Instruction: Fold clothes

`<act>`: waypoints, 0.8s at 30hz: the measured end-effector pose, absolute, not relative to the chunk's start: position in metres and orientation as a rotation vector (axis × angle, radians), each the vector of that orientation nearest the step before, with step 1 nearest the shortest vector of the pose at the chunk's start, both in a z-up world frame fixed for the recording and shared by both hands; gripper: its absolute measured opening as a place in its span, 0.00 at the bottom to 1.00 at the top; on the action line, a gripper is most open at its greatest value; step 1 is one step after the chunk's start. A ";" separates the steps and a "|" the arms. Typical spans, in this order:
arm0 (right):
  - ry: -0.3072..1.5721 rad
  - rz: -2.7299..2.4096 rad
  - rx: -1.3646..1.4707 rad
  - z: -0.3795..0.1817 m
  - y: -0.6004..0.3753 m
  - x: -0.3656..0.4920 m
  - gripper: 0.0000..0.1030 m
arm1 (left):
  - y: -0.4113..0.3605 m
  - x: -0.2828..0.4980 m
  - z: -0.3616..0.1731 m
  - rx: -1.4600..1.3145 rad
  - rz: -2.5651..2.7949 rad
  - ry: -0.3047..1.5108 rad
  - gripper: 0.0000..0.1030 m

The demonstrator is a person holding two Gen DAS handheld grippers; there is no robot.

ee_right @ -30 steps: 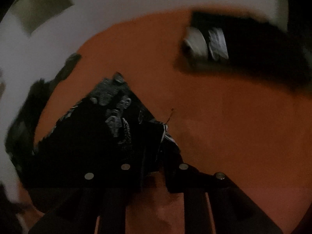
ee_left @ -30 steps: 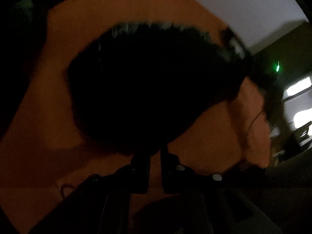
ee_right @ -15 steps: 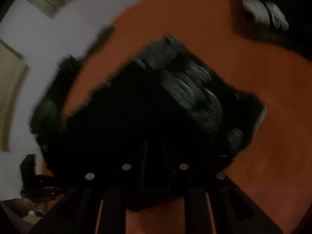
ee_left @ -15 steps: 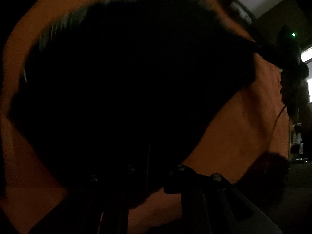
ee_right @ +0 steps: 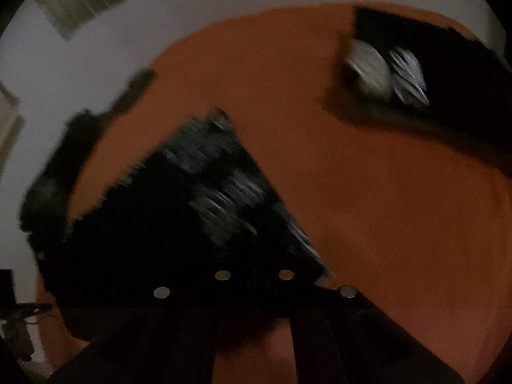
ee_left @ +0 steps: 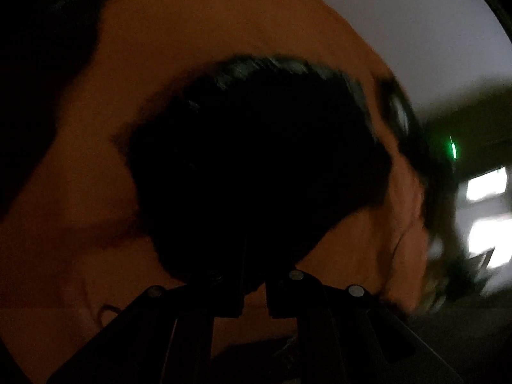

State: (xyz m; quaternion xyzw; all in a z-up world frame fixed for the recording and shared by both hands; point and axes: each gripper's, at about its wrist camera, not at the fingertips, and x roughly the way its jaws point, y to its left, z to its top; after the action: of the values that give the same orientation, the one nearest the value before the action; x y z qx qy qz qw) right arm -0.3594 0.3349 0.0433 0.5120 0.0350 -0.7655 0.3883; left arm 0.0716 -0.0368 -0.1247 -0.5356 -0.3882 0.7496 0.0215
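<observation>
A black garment lies bunched on the orange sheet in the left wrist view. Its lower edge runs down between the fingers of my left gripper, whose jaws are opening slightly with the cloth still in them. In the right wrist view the same garment shows a grey-white print, blurred by motion. It covers the fingertips of my right gripper, whose jaws are closing tight on its near edge. Both pairs of fingertips are lost against the dark cloth.
A second black garment with a white print lies flat at the far right of the orange sheet. Dark clothes hang over the sheet's left edge. A dark shape fills the upper left, and a green light glows at the right.
Half a second ago the garment was raised and filled both views. It has since dropped back toward the sheet and looks smaller, much as it did a second ago. Both views are blurred.
</observation>
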 end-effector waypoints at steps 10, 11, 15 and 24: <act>0.373 -1.784 1.218 0.051 0.167 -0.405 0.79 | -0.087 0.033 -0.159 -1.744 2.499 -1.218 0.47; 0.417 -1.769 1.220 0.044 0.149 -0.405 0.79 | -0.086 0.030 -0.159 -1.698 2.536 -1.199 0.39; 0.606 -1.804 1.245 0.005 0.102 -0.412 0.70 | -0.079 0.029 -0.149 -1.688 2.680 -1.086 0.07; 0.485 -1.924 1.243 -0.008 0.118 -0.422 0.07 | -0.109 0.045 -0.161 -1.577 2.517 -1.400 0.12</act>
State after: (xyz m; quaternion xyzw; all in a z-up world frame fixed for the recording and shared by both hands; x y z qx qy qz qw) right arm -0.4220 0.1179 -0.0081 0.4891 0.1908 -0.7568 0.3894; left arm 0.0447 -0.1088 -0.1608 -0.4791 -0.4253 0.7646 -0.0711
